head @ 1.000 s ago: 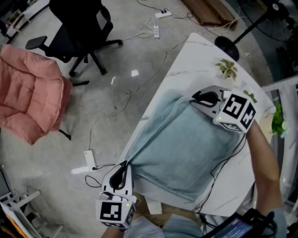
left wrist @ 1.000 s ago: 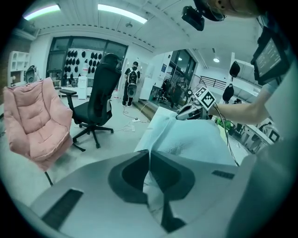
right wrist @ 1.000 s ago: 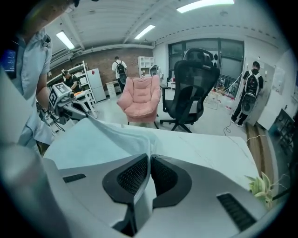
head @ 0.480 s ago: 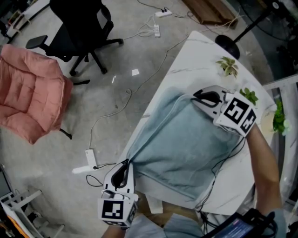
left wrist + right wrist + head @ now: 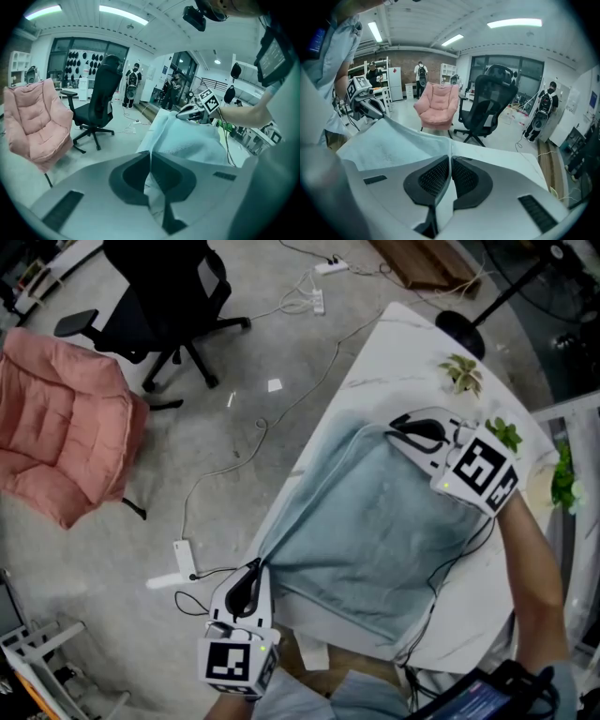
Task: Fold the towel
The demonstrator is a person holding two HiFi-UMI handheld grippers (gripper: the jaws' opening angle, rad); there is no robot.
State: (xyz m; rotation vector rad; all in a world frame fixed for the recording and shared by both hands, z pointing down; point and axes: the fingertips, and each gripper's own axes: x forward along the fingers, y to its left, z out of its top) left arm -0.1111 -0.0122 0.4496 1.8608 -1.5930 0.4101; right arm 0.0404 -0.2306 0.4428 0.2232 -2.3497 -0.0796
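A light blue towel (image 5: 375, 531) lies spread over the white table (image 5: 394, 343), with its left side hanging off the edge. My left gripper (image 5: 253, 570) is at the near left corner, off the table, shut on that corner of the towel (image 5: 187, 140). In the left gripper view the cloth is pinched between the jaws of the left gripper (image 5: 151, 157). My right gripper (image 5: 396, 433) is at the far corner, shut on the towel (image 5: 389, 145). The cloth runs up between the pads of the right gripper (image 5: 450, 161). The towel is pulled taut between the two.
A black office chair (image 5: 164, 306) and a pink padded chair (image 5: 66, 427) stand on the floor to the left. Cables and a power strip (image 5: 314, 301) lie on the floor. A small plant (image 5: 459, 376) and a black round base (image 5: 459, 334) sit at the table's far end.
The right gripper has turned a little and its marker cube has shifted slightly. The left gripper has stayed where it was. Both still hold their corners.
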